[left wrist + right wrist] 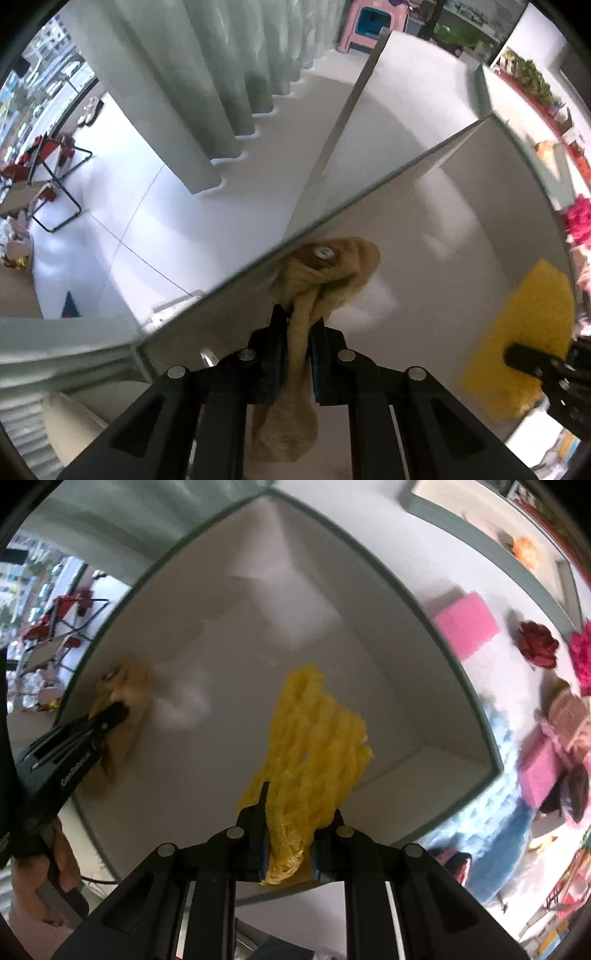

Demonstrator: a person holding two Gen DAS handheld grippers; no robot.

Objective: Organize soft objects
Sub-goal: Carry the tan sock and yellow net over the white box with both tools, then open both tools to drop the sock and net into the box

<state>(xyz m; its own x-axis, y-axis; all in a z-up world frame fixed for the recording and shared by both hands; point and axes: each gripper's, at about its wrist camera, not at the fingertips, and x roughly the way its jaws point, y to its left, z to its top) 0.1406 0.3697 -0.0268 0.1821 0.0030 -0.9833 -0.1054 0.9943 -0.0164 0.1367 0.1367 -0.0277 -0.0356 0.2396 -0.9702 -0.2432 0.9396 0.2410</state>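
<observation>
Two claws, two soft things — left claw (pixel 299 328) on one tan plush (pixel 332 266), right claw (pixel 299 805) on one yellow net (pixel 314 738).

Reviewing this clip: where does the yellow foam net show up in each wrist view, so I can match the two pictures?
Left wrist view: yellow foam net at the lower right edge, hanging from the right gripper.
Right wrist view: the net at centre, clamped in the right gripper, over the box interior.
Shared landmark: the grey-rimmed white box, with the tan plush toy near its left wall.
</observation>
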